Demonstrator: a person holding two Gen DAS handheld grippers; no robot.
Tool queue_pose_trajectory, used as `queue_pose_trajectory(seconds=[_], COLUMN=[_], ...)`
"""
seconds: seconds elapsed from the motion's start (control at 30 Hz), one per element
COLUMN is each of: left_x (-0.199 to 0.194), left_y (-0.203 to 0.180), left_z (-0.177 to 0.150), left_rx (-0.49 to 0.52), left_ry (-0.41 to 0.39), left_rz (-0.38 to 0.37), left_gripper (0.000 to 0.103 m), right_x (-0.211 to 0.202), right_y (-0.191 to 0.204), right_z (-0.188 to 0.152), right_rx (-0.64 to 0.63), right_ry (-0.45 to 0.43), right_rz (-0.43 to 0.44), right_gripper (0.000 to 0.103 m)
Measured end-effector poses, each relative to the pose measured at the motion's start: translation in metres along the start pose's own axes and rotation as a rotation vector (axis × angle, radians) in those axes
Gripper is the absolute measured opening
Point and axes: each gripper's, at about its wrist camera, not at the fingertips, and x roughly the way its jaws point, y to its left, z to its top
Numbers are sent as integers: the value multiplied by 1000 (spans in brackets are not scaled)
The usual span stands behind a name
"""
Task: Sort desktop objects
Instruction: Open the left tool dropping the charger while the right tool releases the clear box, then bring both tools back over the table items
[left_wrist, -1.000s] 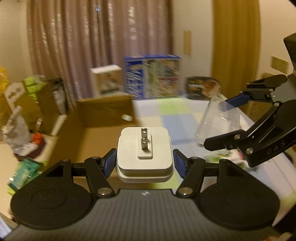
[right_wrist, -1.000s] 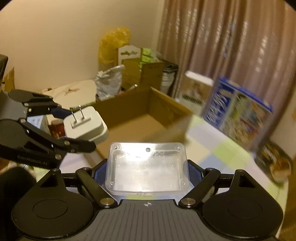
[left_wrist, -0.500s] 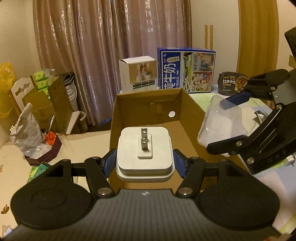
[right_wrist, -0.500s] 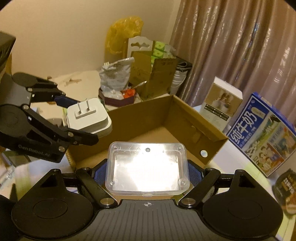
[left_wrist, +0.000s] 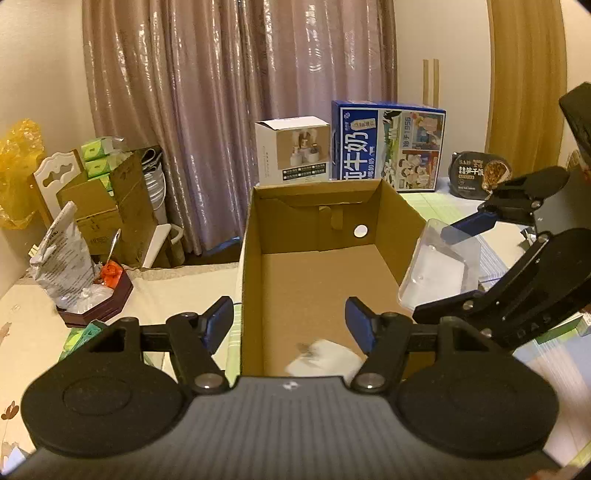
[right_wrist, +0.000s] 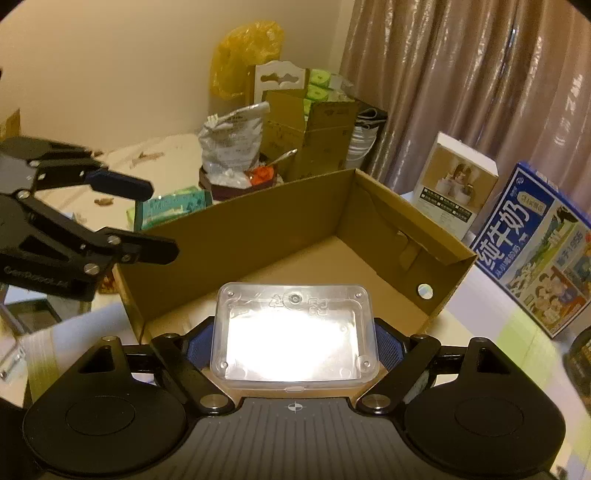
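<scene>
An open brown cardboard box (left_wrist: 314, 229) (right_wrist: 258, 229) stands in front of both grippers. The white plug adapter (left_wrist: 321, 360) shows as a blur low at the box's near end, free of the pads. Above that end my left gripper (left_wrist: 290, 325) (right_wrist: 159, 221) is open, with nothing between its blue pads. My right gripper (right_wrist: 293, 347) (left_wrist: 434, 273) is shut on a clear plastic case (right_wrist: 295, 332) (left_wrist: 439, 273), held over the box's right rim.
Behind the box stand a white product carton (left_wrist: 291, 151) and a blue milk carton (left_wrist: 388, 147), with a dark food bowl (left_wrist: 480, 171) to their right. On the left are a brown tray with a silver bag (left_wrist: 92, 295) and a tall carton (left_wrist: 107, 206).
The left gripper let go of the white adapter, which dropped into the cardboard box. Both grippers swung over the box, then held still. The right gripper kept its grip on the clear case.
</scene>
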Motion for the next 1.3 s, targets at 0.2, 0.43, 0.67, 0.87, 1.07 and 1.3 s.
queue_pose_trajectory(seconds=[0.2, 0.43, 0.67, 0.87, 1.07, 1.3], left_x=[-13, -29, -52, -69, -83, -108], left_y=[3, -7, -30, -57, -89, -129], left_z=[-2, -9, -10, -12, -18, -23], left_rx=[-34, -58, -63, -60, -38, -61], left_ry=[-5, 0, -2, 7, 17, -12], left_rz=[15, 17, 2, -12, -35, -97], left_gripper=[63, 64, 67, 74, 81, 101], right_x=[-16, -63, -117, -157, -192, -238], right_y=[-2, -9, -10, -9, -12, -22], right_z=[-2, -17, -59, -104, -155, -217], right_rx=[17, 56, 145, 262, 419, 632], right_ry=[-57, -108, -105, -87, -66, -34], right_rz=[-20, -66, -108, -145, -179, -258], right_gripper=[90, 94, 99, 101, 101, 101])
